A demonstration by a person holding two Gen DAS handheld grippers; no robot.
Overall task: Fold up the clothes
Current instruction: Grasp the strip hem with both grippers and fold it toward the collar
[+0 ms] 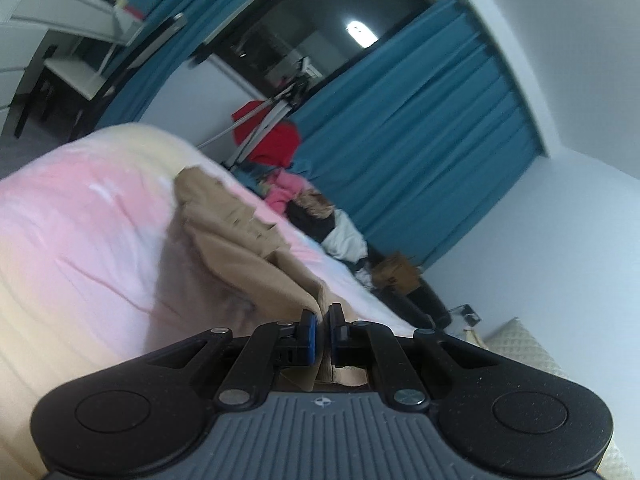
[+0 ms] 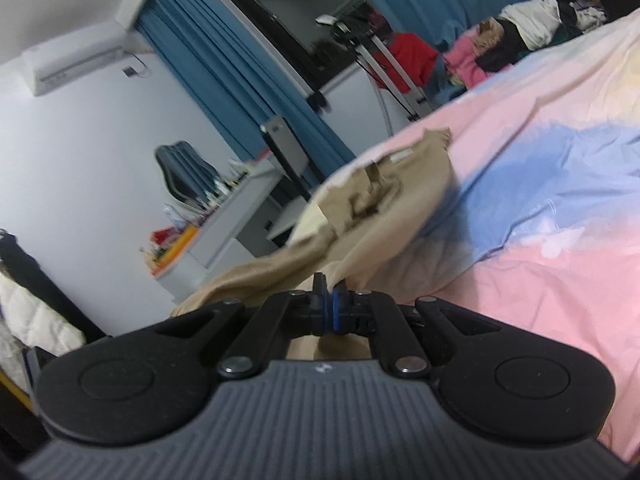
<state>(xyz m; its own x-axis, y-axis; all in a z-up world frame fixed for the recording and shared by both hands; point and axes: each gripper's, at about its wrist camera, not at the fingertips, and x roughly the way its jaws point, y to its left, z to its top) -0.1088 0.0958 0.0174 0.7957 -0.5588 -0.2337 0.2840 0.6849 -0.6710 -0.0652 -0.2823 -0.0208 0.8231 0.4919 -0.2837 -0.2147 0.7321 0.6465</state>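
A tan garment (image 1: 240, 236) lies stretched over the pink and blue bedsheet (image 1: 80, 216). My left gripper (image 1: 323, 320) is shut on one edge of the tan cloth, which runs between the blue pads and under the gripper. In the right wrist view the same tan garment (image 2: 384, 200) hangs lifted above the sheet (image 2: 560, 240). My right gripper (image 2: 330, 292) is shut on another edge of it, with cloth bunched to its left.
A pile of other clothes (image 1: 304, 204), red, pink, black and white, lies at the bed's far side by the blue curtains (image 1: 420, 128). A tripod (image 2: 392, 64) stands near it. A desk (image 2: 224, 232) and chair (image 2: 184, 172) stand past the bed's edge.
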